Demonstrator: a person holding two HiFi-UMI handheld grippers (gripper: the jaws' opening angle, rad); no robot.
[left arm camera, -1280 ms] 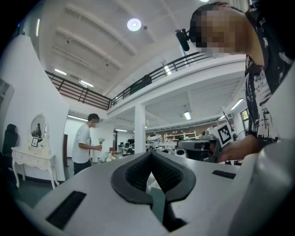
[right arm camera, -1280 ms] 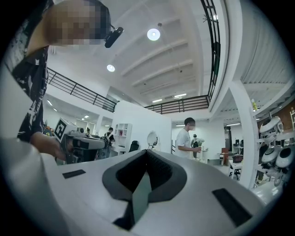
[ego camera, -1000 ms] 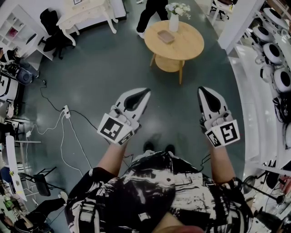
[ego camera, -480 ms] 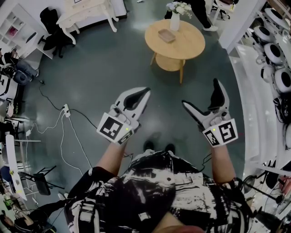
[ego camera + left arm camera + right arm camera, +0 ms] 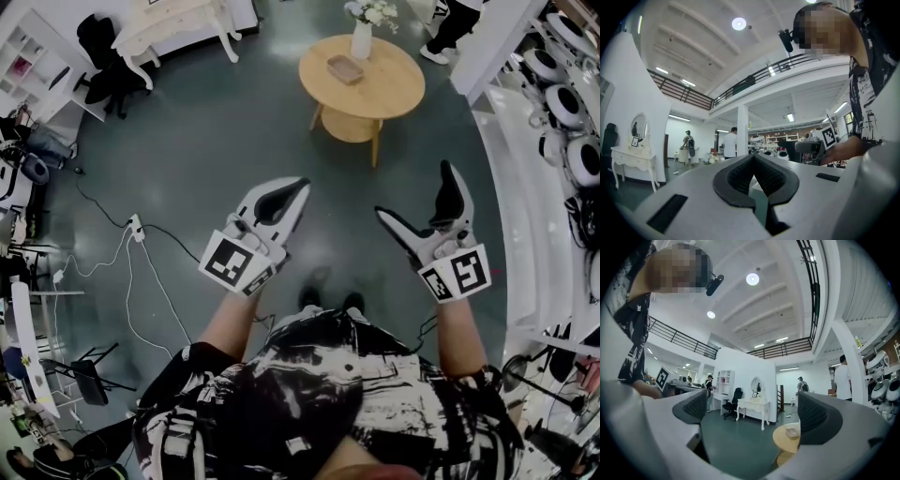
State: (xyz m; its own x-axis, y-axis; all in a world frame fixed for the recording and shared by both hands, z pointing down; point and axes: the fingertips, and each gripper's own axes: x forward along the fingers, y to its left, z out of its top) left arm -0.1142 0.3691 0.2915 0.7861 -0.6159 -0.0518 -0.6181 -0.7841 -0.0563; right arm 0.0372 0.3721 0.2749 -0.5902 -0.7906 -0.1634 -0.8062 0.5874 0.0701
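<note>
Tagger: Right gripper [image 5: 413, 190] went from jaws together a second ago to jaws spread wide. Left gripper [image 5: 302, 185] has the same pose as before, no change. Bystander [image 5: 453, 21] walked from the 11 o'clock side of the round table [image 5: 394, 89] round to its 2 o'clock side.

Checker: Anything held?

Tagger: Nothing. In the right gripper view the pads [image 5: 813, 416] stand far apart. The gap shows only floor and the round table [image 5: 785, 440], well off. In the left gripper view the dark pads [image 5: 736, 180] meet tip to tip with nothing between them.

Checker: Where does the table sit?

Tagger: In the head view it's at 12 o'clock of both grippers, well apart from them, on the grey floor. Vase [image 5: 362, 39] with flowers stands at the table's 12 o'clock edge. Small tray [image 5: 345, 68] is just beside the vase, at its 7 o'clock.

Checker: And around that?

Tagger: White dressing table [image 5: 183, 19] is at 11 o'clock by the top edge, with a black chair [image 5: 101, 52] at its 8 o'clock. Power strip [image 5: 137, 228] with cables lies at 9 o'clock of the left gripper. White robot heads [image 5: 562, 108] line the 3 o'clock side. The wearer's shoes [image 5: 305, 300] are at 6 o'clock, between the two grippers.
</note>
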